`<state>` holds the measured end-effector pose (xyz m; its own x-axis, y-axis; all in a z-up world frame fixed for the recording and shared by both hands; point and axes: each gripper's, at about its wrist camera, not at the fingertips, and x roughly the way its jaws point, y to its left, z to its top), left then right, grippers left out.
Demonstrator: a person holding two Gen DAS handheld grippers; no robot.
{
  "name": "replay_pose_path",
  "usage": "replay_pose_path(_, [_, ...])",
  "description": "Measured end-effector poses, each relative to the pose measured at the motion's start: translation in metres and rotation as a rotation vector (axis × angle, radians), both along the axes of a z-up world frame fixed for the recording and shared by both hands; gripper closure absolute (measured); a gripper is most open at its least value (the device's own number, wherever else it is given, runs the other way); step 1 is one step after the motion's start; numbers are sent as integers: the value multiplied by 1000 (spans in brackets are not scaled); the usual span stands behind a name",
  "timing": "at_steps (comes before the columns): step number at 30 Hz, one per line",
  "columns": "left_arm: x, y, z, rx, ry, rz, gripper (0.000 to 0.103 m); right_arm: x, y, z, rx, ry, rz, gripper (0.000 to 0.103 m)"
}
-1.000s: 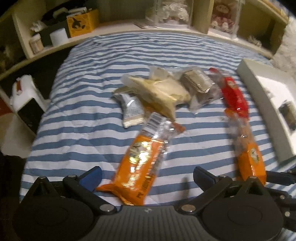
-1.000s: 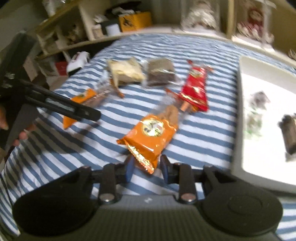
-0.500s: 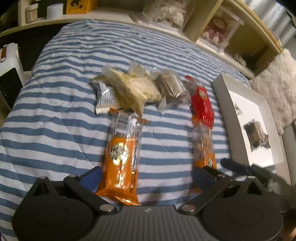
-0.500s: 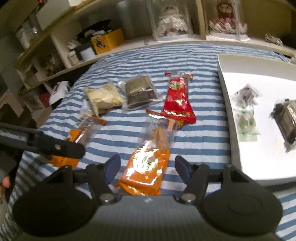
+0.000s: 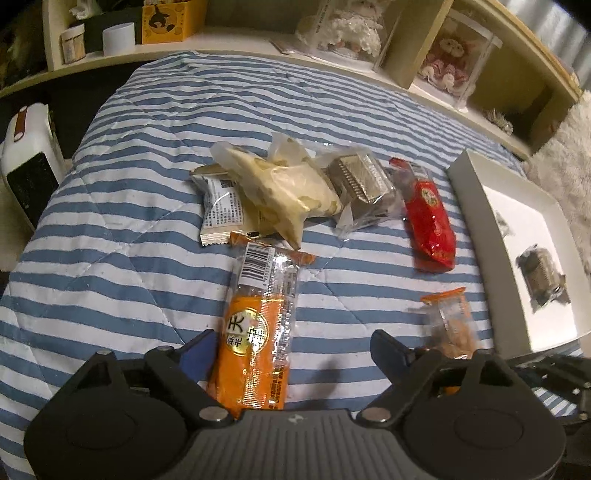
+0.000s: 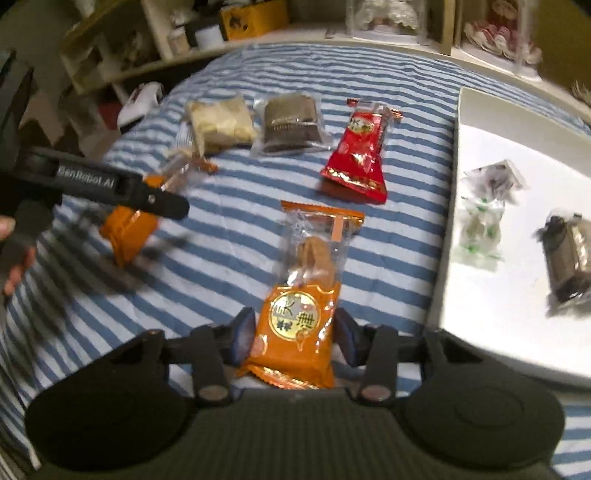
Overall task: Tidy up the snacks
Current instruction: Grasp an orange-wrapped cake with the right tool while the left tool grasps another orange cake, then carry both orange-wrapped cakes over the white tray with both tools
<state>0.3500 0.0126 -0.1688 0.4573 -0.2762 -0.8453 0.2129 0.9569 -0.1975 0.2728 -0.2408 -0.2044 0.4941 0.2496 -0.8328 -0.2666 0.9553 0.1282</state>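
Observation:
On the blue-striped bedspread (image 5: 110, 229), one orange snack packet (image 5: 258, 332) lies between the fingers of my left gripper (image 5: 293, 350), close to the left finger; the gripper is open wide. My right gripper (image 6: 293, 338) is shut on the sides of a second orange packet (image 6: 303, 295), which also shows in the left wrist view (image 5: 448, 321). Beyond them lie a red packet (image 6: 358, 155), a brown cake in clear wrap (image 6: 291, 118), a yellow chip bag (image 6: 221, 122) and a silver packet (image 5: 221, 206). A white tray (image 6: 448, 221) at the right holds three wrapped snacks.
Shelves with a yellow box (image 5: 170, 18) and doll display cases (image 5: 454, 55) run along the far side of the bed. A white appliance (image 5: 26, 166) stands off the bed's left edge. A fluffy rug (image 5: 565, 147) lies past the tray.
My right gripper opened, then closed on the second orange packet and drew it away from the red packet. The left gripper moved forward over the first orange packet, still open.

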Motion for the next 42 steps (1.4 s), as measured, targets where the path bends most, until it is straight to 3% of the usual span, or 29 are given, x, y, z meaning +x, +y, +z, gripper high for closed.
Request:
replay_pose_path(4, [-1,-4,-2,60,-11,-21,24,3,0,-1,43,1,-59,42])
replay_pose_path(11, [0,-14,-8,163,-22,-50,35,14,-10,-11,123,4,-196,42])
replay_pose_path(17, [3,-14,-11,182,-30,-49,38,20,-7,-19,114,8,-216,43])
replay_pose_path(21, [-1,-14,-9,203,-46,-44,53,19,-7,-20,126,-2,-200,55])
replay_pose_path(22, [-3,-14,-7,203,-48,-48,60,19,-8,-19,128,-3,-193,56])
replay_pose_path(26, [-10,-18,0,184,-62,-59,62,18,-12,-16,129,-20,-188,57])
replay_pose_path(42, [-41,-16,43,80,-194,8,64,6,-30,18,168,-147,-214,58])
